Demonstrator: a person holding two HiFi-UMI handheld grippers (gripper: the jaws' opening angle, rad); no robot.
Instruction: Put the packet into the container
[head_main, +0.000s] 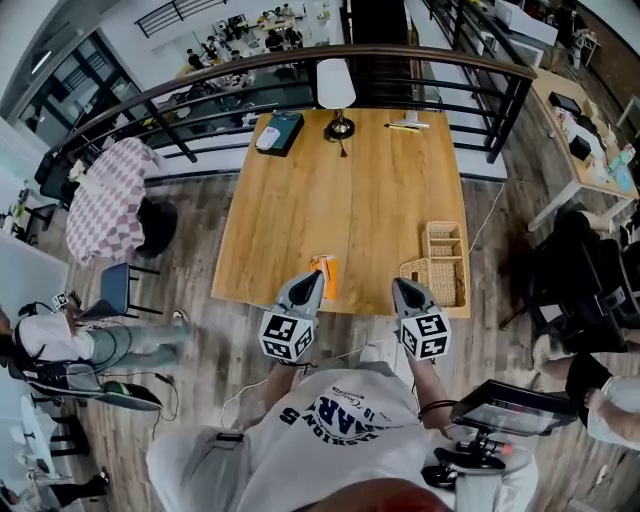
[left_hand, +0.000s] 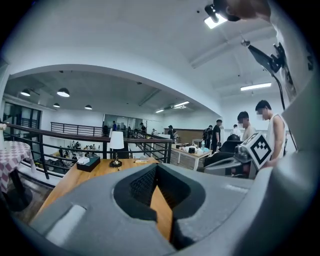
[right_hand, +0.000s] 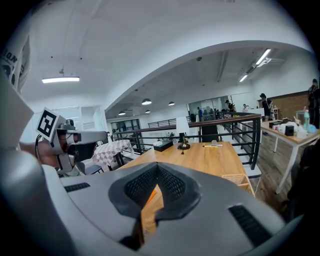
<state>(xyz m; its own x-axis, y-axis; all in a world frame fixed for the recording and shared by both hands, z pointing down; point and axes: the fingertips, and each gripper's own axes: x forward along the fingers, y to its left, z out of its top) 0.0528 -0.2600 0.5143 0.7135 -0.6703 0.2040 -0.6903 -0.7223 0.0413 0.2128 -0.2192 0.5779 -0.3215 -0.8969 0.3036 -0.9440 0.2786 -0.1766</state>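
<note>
An orange packet (head_main: 329, 274) lies flat near the front edge of the wooden table (head_main: 340, 200). A wicker basket container (head_main: 446, 243) stands at the table's front right corner and also shows in the right gripper view as a basket (right_hand: 235, 179). My left gripper (head_main: 318, 275) hovers at the table's edge with its tip just beside the packet. Its jaws are shut with nothing between them (left_hand: 156, 166). My right gripper (head_main: 396, 283) is held left of the basket, shut and holding nothing (right_hand: 157, 164). An orange sliver, perhaps the packet, shows through the gap behind its tips.
At the table's far end are a white lamp (head_main: 337, 92), a dark box (head_main: 281, 130) and a pen (head_main: 405, 125). A black railing (head_main: 300, 75) runs behind it. A tablet on a stand (head_main: 510, 405) is at my right. People stand around the room.
</note>
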